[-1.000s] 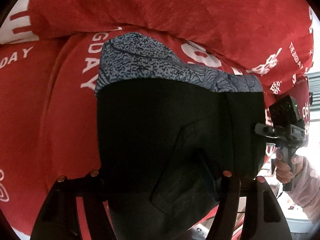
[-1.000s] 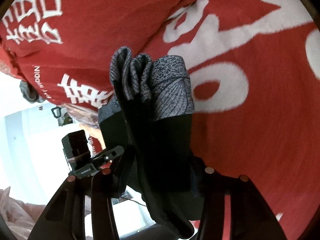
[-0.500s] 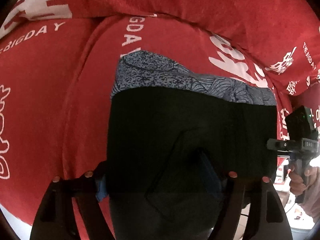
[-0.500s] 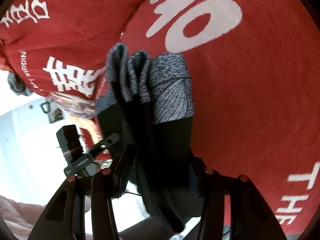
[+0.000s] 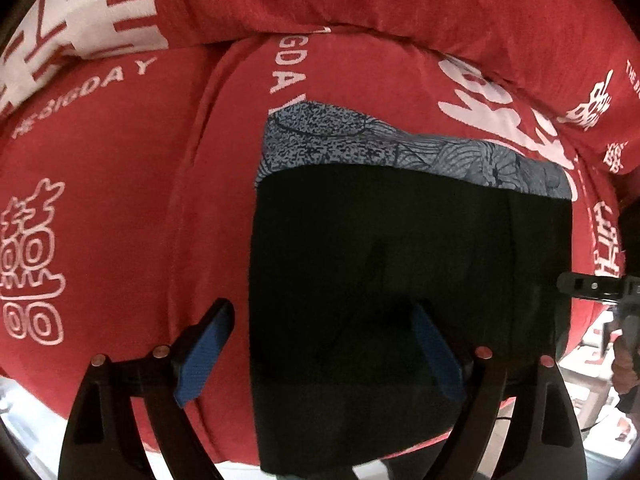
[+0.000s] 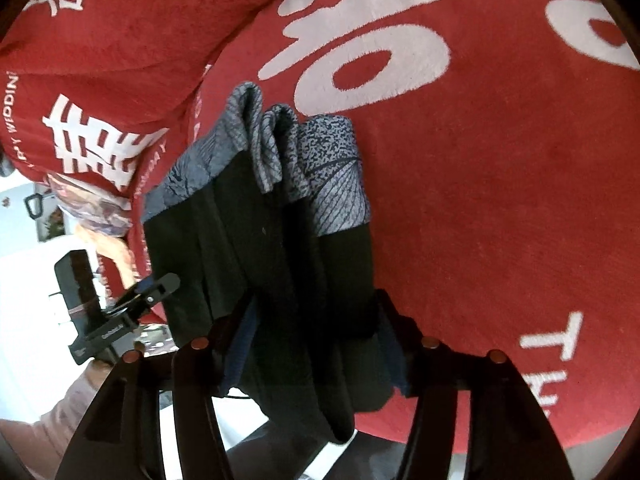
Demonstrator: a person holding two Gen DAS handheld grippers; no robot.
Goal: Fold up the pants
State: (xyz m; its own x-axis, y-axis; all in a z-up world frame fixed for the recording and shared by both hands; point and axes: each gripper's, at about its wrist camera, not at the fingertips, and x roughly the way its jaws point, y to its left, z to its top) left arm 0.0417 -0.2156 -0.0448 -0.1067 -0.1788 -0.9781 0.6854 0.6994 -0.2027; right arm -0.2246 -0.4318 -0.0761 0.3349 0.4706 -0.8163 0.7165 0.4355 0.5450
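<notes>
Pants (image 5: 404, 264), black with a grey-blue patterned band, lie folded on the red cover (image 5: 120, 208) near its front edge; their lower end is cut off by the frame. Left gripper (image 5: 320, 344) stands wide, blue pads clear of the cloth on the left side. Right gripper (image 6: 312, 344) is clamped on the bunched pants (image 6: 280, 240); its pads are mostly hidden. Legible print: "THE BIGDAY"; other characters are partly cropped.

Both fisheye views bend hard at the rims and fade into black corners. Light is even and soft on the red blanket (image 5: 120, 200). The black pants (image 5: 400, 280) swallow all detail. Bright room patches near the left in the right view are blown out.
</notes>
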